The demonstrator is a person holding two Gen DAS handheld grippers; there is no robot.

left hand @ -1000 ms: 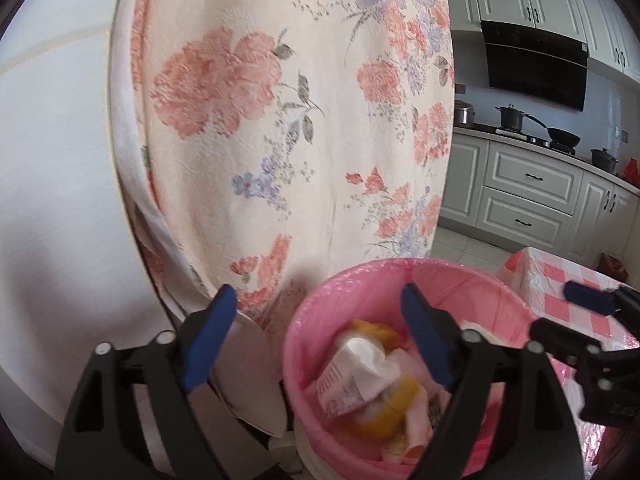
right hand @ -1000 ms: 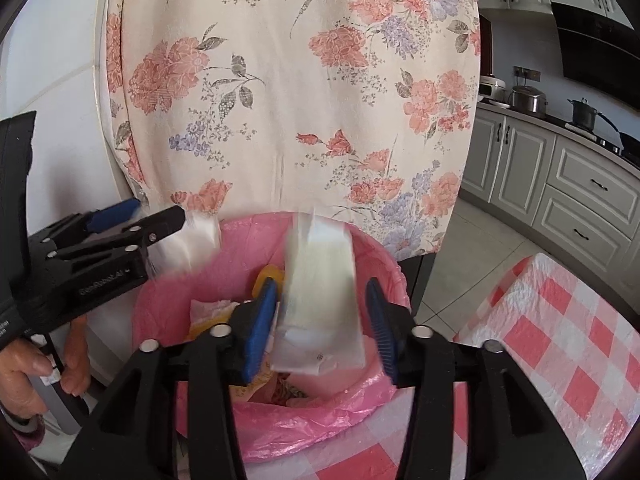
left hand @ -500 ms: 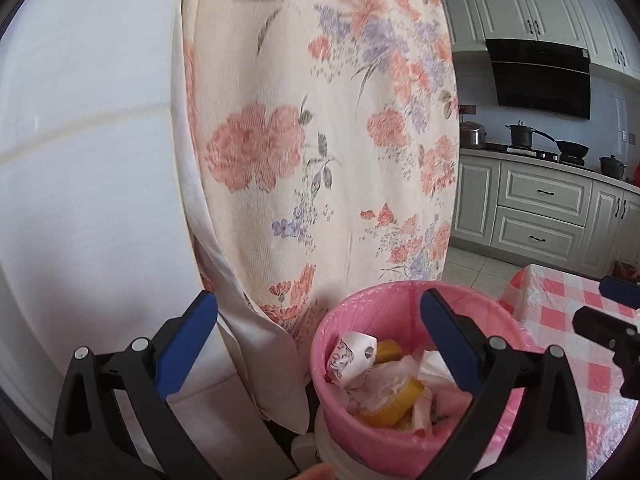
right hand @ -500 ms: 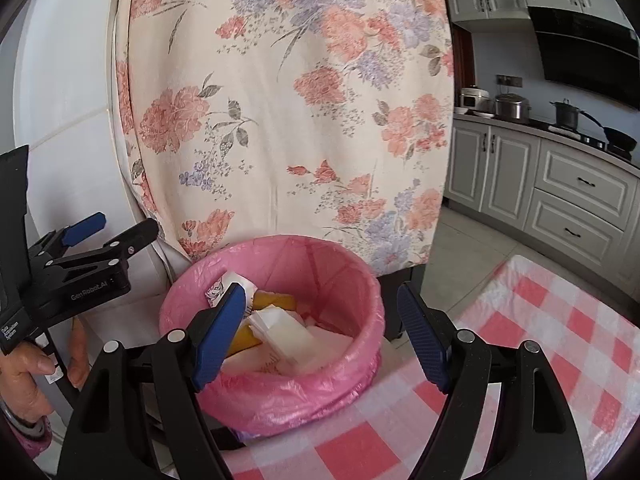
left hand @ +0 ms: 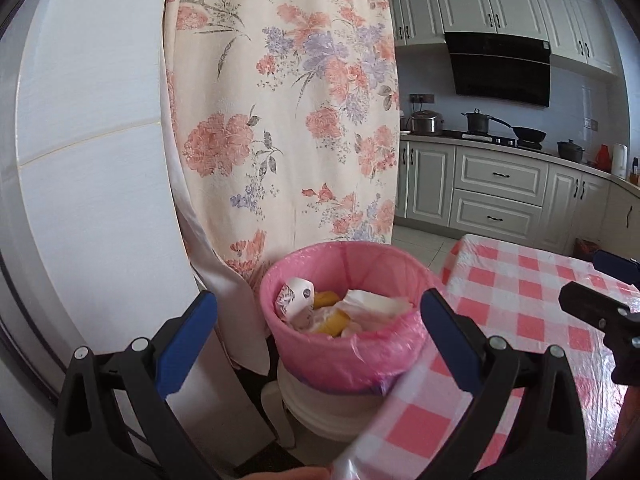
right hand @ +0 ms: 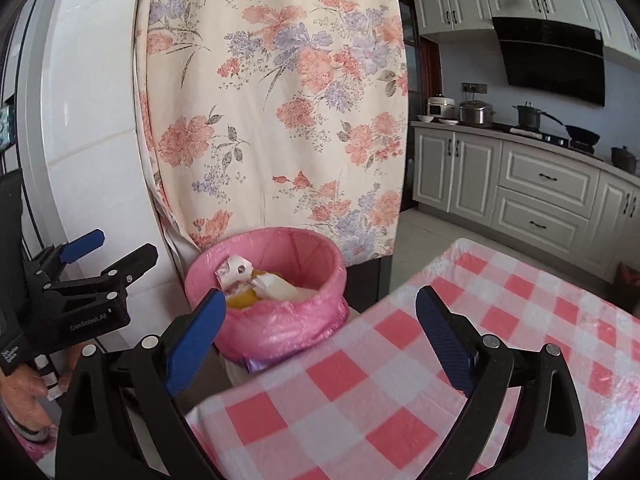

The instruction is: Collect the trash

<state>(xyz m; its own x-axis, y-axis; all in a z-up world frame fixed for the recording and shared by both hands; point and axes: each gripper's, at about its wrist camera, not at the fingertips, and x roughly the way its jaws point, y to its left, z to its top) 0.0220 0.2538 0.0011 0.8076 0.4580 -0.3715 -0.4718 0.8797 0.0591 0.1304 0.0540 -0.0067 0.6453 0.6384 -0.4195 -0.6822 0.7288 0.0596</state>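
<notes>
A bin lined with a pink bag (left hand: 384, 344) (right hand: 280, 328) stands beside the corner of a table. White wrappers (left hand: 296, 304) (right hand: 236, 274) and yellow scraps (left hand: 334, 320) (right hand: 240, 300) lie in it. My left gripper (left hand: 318, 328) is open with nothing between its fingers, and the bin shows between them from behind. The left gripper also appears at the left of the right wrist view (right hand: 108, 250). My right gripper (right hand: 320, 320) has its jaws opening, with nothing between them, above the table's corner near the bin. Its tips (left hand: 600, 284) show at the right edge of the left wrist view.
A red-and-white checked tablecloth (right hand: 460, 320) (left hand: 520, 300) covers the table at the right. A floral cloth (left hand: 280, 120) (right hand: 272, 100) hangs behind the bin over a white appliance (left hand: 88, 160). Kitchen cabinets (right hand: 540, 200) with pots stand further back. A person's hand (right hand: 24, 392) holds the left gripper.
The right gripper let go of a white wrapper, which dropped into the bin, and its jaws spread. Both grippers pulled back from the bin and rose a little; the left jaws widened.
</notes>
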